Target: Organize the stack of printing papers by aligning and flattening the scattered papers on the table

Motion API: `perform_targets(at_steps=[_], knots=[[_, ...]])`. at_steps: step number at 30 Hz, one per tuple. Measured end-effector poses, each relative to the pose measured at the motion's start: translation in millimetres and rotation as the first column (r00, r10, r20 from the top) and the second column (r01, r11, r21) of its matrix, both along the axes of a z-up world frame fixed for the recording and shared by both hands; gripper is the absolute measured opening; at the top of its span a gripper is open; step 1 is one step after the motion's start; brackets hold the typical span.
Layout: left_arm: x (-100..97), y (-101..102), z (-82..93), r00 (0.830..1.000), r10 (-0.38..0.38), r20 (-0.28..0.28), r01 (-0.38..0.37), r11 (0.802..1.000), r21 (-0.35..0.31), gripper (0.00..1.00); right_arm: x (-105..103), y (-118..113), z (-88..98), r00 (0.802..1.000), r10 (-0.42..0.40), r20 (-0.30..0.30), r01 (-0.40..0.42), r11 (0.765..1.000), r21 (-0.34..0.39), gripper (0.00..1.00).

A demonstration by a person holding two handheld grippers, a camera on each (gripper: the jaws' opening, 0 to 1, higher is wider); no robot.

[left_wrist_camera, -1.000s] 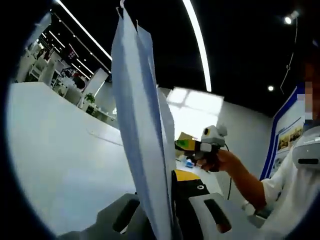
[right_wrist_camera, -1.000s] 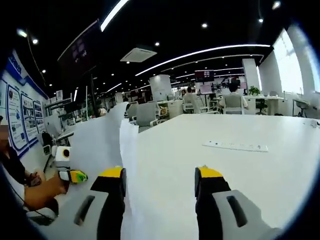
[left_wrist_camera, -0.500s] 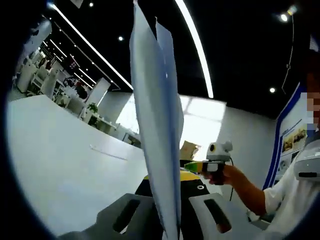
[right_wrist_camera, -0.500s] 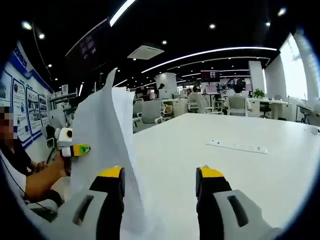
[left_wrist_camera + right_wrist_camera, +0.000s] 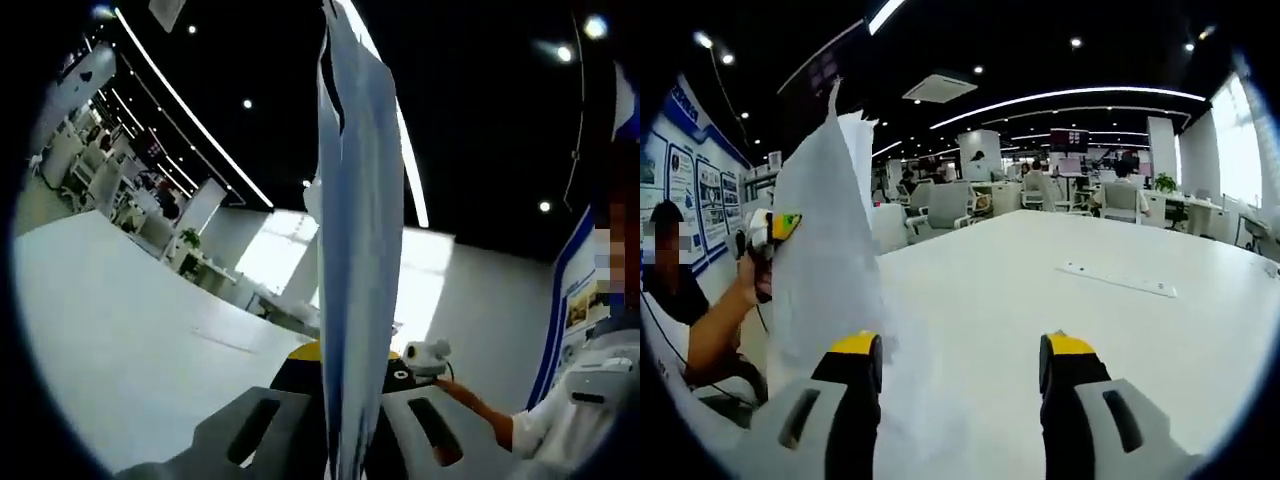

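A stack of white printing papers (image 5: 355,250) stands on edge between the jaws of my left gripper (image 5: 350,395), which is shut on its lower edge. In the right gripper view the same papers (image 5: 825,250) rise upright at the left above the white table (image 5: 1040,300), with the left gripper (image 5: 775,228) gripping them from behind. My right gripper (image 5: 965,350) is open with nothing between its yellow-tipped jaws, just right of the sheets. It also appears low on the right in the left gripper view (image 5: 425,358), held in a hand.
A long white strip (image 5: 1115,280) lies flat on the table to the far right. The person's forearm (image 5: 715,320) reaches in at the left edge. Office chairs and desks (image 5: 950,205) stand beyond the table's far end.
The papers have swung from lying low on the table to standing upright and taller. The left gripper has lifted with them. The right gripper has stayed open.
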State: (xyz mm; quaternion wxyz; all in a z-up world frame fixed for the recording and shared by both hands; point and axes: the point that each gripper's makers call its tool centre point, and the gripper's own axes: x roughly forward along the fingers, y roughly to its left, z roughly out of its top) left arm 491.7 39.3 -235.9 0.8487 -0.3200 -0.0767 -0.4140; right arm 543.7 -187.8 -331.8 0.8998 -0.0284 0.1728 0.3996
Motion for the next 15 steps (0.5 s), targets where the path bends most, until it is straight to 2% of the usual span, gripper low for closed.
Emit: perform_targets(at_steps=[4,7,11,15], knots=[[-8.0,28,1.3,0.999,0.036,-0.026,-0.037,0.997,-0.063,0.06,-3,2,-22.0,1.000,0.012,-0.017,-0.013,0.998,-0.060,0.62],[-13.6,39,-2.7,0.998,0.057,-0.034,-0.059,0.997,-0.056,0.06,-9,8,-36.6,0.998,0.043,-0.037,-0.046,0.995,-0.086,0.64],[-16.7,51,-14.9,0.993,0.091,-0.074,-0.094,0.995,-0.041,0.06,-20,22,-51.0,0.995,0.090,-0.048,-0.095,0.988,-0.119,0.65],[-25.8,58,-22.4,0.989,0.101,-0.110,-0.106,0.994,-0.039,0.06,-30,32,-52.5,0.987,0.154,-0.048,-0.160,0.978,-0.136,0.66]])
